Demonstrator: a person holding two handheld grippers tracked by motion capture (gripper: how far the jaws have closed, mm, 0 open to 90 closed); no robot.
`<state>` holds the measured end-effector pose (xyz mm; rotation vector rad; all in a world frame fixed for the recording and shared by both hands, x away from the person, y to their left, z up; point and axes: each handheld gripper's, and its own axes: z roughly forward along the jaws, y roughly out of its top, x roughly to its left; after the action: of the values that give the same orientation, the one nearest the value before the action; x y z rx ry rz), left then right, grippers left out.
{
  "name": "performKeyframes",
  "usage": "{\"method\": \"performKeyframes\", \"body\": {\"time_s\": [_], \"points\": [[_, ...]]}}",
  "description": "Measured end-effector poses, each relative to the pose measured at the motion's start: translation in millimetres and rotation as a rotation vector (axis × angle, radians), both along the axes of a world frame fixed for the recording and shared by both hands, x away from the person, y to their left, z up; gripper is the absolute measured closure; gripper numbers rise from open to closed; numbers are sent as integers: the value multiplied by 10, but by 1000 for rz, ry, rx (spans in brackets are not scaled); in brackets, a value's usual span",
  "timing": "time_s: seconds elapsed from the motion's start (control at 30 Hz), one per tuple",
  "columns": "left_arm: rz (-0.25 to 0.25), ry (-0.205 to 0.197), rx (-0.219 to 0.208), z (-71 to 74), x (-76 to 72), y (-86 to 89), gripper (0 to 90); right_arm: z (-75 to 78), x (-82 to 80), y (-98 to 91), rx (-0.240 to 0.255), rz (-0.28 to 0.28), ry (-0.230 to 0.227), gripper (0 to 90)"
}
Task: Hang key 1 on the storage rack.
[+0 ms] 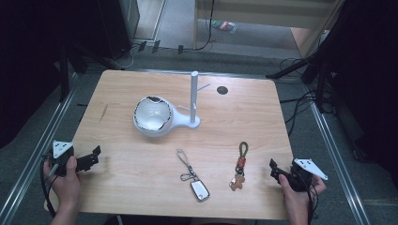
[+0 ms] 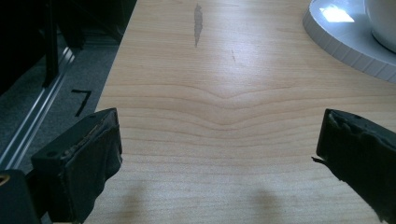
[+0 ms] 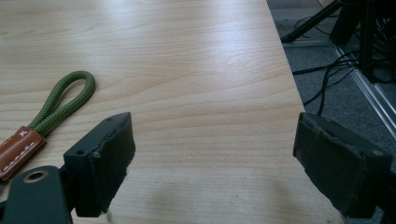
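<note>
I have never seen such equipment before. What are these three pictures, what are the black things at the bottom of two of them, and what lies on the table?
A person sits at a wooden table and holds a hand tool in each hand. Each tool is a gripper with two black jaws. The high view looks down from above: the left gripper is at the left, the right gripper at the right. The other two pictures come from a small camera riding on each gripper, so the black blocks at the bottom are its own jaws. Both grippers are open and hold nothing.

On the table stand a white stand with a bowl and an upright post. Nearer the person lie a silver key fob on a strap and a keychain with a green loop; the right gripper view shows that loop too.
</note>
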<state>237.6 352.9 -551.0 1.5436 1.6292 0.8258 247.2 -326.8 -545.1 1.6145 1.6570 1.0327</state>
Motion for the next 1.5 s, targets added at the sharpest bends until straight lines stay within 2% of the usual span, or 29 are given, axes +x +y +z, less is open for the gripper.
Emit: {"method": "performKeyframes", "body": {"time_s": [0.17, 0.37, 0.53, 0.6, 0.8, 0.83, 0.9, 0.93, 1.0, 1.03, 1.07, 1.17, 1.37, 1.4, 1.5], "points": [[1, 0, 2, 0, 1, -2, 3, 5, 9, 2, -14, -4, 11, 137], [-3, -4, -5, 1, -7, 8, 3, 81, 29, 79, -80, -53, 50, 173], [0, 3, -5, 0, 3, 4, 3, 178, 36, 163, -115, -28, 103, 175], [-1, 5, 0, 0, 5, -3, 3, 218, 40, 202, -122, -24, 138, 196], [-1, 4, 3, 0, 4, -6, 3, 313, 38, 310, -168, -22, 155, 245], [0, 3, 2, 1, 3, -4, 3, 337, 53, 349, -187, -26, 166, 245], [0, -1, 1, 0, 1, -4, 3, 348, 64, 366, -196, -23, 174, 240], [-1, -3, -1, 0, -4, -2, 3, 372, 88, 386, -208, -11, 196, 236], [-2, -4, -5, 0, -6, -1, 3, 387, 96, 398, -213, -7, 207, 236], [-3, -4, -6, 1, -8, -1, 3, 413, 106, 411, -217, 8, 230, 238], [-2, -4, -6, 1, -10, 0, 3, 413, 106, 411, -217, 8, 230, 238], [-1, -5, -12, 1, -14, 2, 3, 425, 114, 444, -228, 23, 273, 257], [0, -7, -9, 1, -13, -2, 3, 439, 133, 440, -222, 30, 317, 252], [-1, -7, -9, 0, -13, -2, 3, 440, 150, 443, -235, 34, 340, 253], [0, -6, -11, 1, -13, 0, 3, 447, 165, 444, -249, 44, 359, 258]]}}
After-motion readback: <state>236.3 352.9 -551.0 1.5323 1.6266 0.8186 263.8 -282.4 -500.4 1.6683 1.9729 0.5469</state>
